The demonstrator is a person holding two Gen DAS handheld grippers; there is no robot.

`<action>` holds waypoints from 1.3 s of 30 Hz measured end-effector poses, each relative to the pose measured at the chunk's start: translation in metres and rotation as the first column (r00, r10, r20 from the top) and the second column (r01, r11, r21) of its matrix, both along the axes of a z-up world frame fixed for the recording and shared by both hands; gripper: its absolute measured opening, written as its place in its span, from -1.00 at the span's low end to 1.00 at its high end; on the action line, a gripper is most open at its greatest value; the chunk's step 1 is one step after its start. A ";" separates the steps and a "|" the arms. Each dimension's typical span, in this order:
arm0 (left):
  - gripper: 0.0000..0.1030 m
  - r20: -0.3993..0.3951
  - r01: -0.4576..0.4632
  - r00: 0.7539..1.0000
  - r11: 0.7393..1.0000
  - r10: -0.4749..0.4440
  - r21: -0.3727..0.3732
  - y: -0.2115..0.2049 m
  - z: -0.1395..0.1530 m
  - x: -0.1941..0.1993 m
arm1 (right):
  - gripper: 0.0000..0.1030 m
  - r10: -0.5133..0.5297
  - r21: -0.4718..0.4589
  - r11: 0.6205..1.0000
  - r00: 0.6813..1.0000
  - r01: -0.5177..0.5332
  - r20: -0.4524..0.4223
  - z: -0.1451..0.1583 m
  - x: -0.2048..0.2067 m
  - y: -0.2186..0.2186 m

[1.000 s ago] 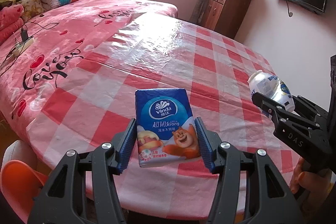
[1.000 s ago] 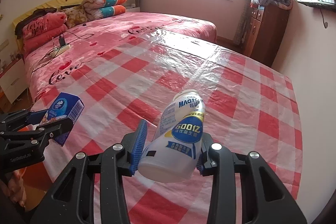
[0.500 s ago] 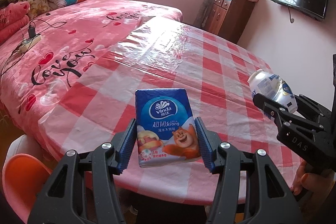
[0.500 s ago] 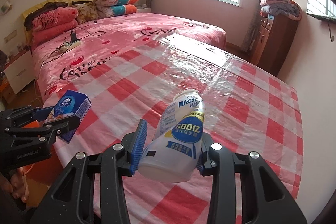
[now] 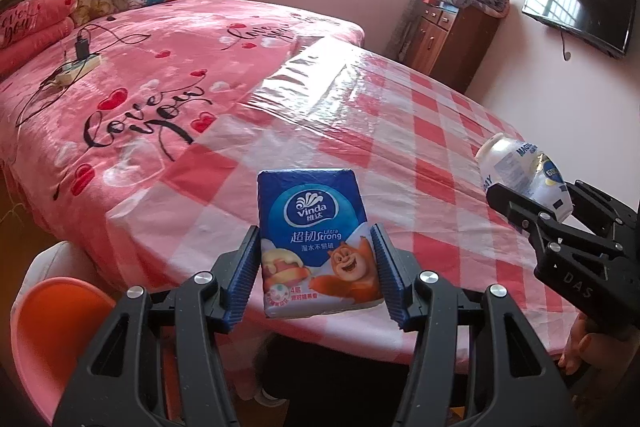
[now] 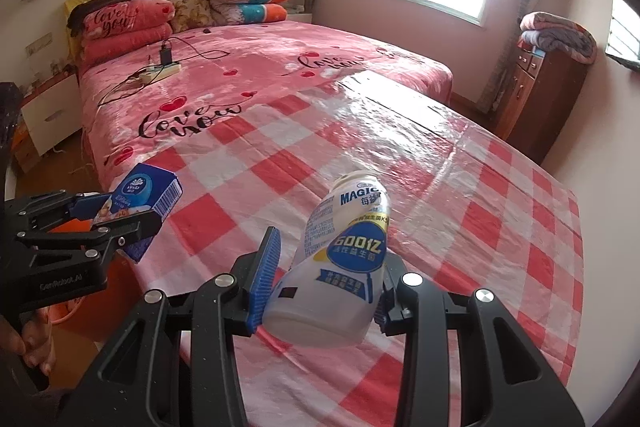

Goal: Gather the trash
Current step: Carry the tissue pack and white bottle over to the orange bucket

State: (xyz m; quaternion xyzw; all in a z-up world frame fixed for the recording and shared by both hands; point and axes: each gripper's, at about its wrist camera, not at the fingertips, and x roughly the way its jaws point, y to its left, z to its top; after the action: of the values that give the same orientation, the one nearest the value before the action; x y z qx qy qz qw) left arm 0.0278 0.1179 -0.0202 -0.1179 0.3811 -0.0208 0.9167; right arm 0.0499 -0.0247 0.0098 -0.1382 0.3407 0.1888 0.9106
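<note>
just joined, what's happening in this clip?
A person is collecting trash with two handheld grippers. The left gripper is shut on a blue Vinda tissue pack, and the right gripper is shut on a white drink bottle. Both items are held in the air over the near edge of the checked table. No bin is clearly in view.
</note>
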 end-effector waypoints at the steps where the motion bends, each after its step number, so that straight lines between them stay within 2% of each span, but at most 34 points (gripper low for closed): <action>1: 0.09 0.000 -0.006 1.000 1.000 0.006 -0.003 0.003 0.000 -0.001 | -0.19 0.006 -0.002 1.000 1.000 -0.006 0.001 0.000 -0.001 0.003; 12: 0.09 -0.007 -0.098 0.995 0.995 0.098 -0.011 0.048 -0.006 -0.021 | -0.19 0.114 -0.008 0.993 0.993 -0.114 -0.010 0.003 -0.014 0.047; 23: 0.09 -0.034 -0.199 0.979 0.980 0.199 0.005 0.091 -0.014 -0.049 | -0.19 0.236 -0.006 0.972 0.972 -0.236 -0.023 0.002 -0.028 0.095; 32: 0.09 -0.072 -0.275 0.959 0.961 0.276 0.026 0.123 -0.026 -0.074 | -0.19 0.344 -0.017 0.939 0.938 -0.345 -0.045 -0.003 -0.045 0.137; 39: 0.09 -0.106 -0.342 0.933 0.939 0.344 0.037 0.152 -0.037 -0.097 | -0.19 0.441 -0.023 0.896 0.894 -0.444 -0.076 -0.012 -0.062 0.178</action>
State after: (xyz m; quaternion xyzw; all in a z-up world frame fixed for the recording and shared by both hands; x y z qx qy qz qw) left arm -0.0693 0.2702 -0.0570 -0.1752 0.4051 0.1494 0.8848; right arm -0.0121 0.1532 -0.0020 -0.2234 0.3352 0.3887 0.8287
